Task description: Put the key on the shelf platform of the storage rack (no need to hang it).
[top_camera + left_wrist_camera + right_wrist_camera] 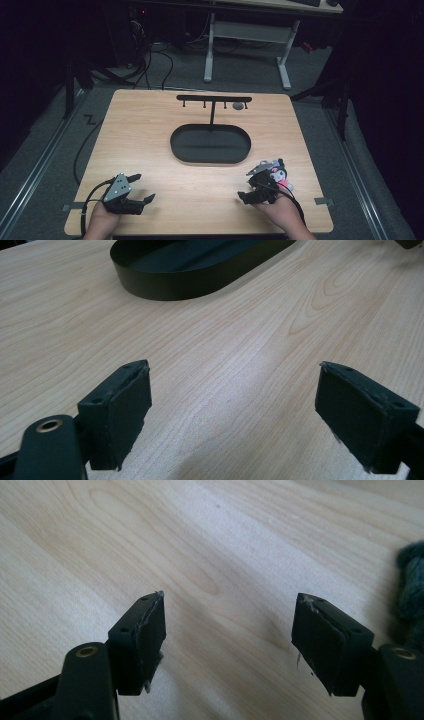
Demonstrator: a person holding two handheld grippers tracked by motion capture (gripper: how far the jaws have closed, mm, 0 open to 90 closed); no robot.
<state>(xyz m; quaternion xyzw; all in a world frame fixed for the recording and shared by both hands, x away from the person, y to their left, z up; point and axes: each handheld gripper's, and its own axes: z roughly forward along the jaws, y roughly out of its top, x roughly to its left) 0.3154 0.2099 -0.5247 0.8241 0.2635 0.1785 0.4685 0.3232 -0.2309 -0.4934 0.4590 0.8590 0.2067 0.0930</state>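
Observation:
My left gripper (145,186) rests near the table's front left corner, open, with bare wood between its jaws (235,390). My right gripper (246,187) sits near the front right, pointing left. In the right gripper view it is open (230,625) and nothing lies between the pads. A small plush toy (278,175) in black, white and pink lies just behind the right gripper, touching or beside its body. A dark fuzzy part of the toy (412,590) shows at the right edge of the right gripper view.
A black oval tray (172,145) sits mid-table; its wall (175,287) shows ahead of the left gripper. Behind it stands a black rack (214,98) with hooks, and a small grey thing (238,106) hangs near its right end. Bare wood lies between the grippers.

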